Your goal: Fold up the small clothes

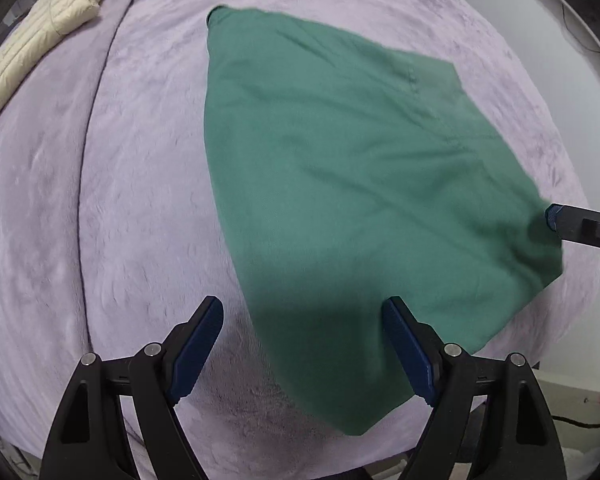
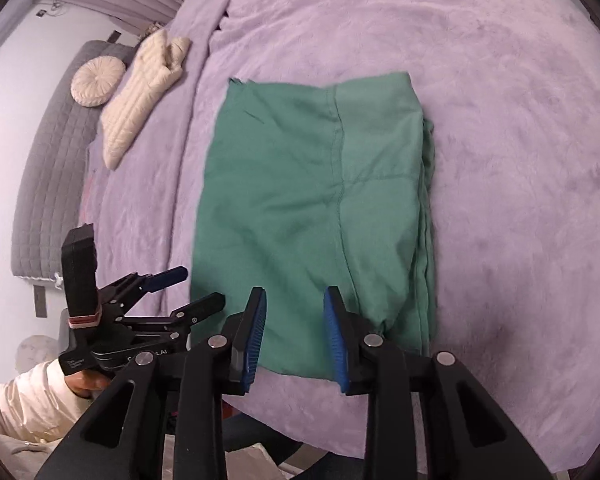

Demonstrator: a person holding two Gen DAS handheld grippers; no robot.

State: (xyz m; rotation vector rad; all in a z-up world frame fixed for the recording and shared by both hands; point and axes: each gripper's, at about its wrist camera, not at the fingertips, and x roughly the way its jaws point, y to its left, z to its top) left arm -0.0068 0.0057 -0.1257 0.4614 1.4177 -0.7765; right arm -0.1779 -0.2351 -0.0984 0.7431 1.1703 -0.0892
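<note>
Your green garment (image 2: 312, 216) lies folded flat on the lilac plush blanket (image 2: 500, 120), filling the middle of the right wrist view, with a stitched seam running top to bottom through it and stacked layer edges showing along its right side.

Your right gripper (image 2: 294, 336) sits at the bottom centre of that view, above the near edge of the cloth. Its blue pads stand a narrow gap apart, and nothing is pinched between them.

Your left gripper (image 1: 302, 350) fills the bottom of the left wrist view with its jaws spread wide. The near left corner of the garment (image 1: 340, 200) lies under the gap, but the pads do not press on it. In the right wrist view, this gripper appears at lower left, just beside the cloth's left edge, held by your hand (image 2: 85, 385) in a cream sleeve.

A cream quilted jacket (image 2: 140, 96) rests on the blanket at upper left, well apart from the garment, and a round cushion (image 2: 97, 82) leans on the grey headboard (image 2: 48, 184) beside it.
</note>
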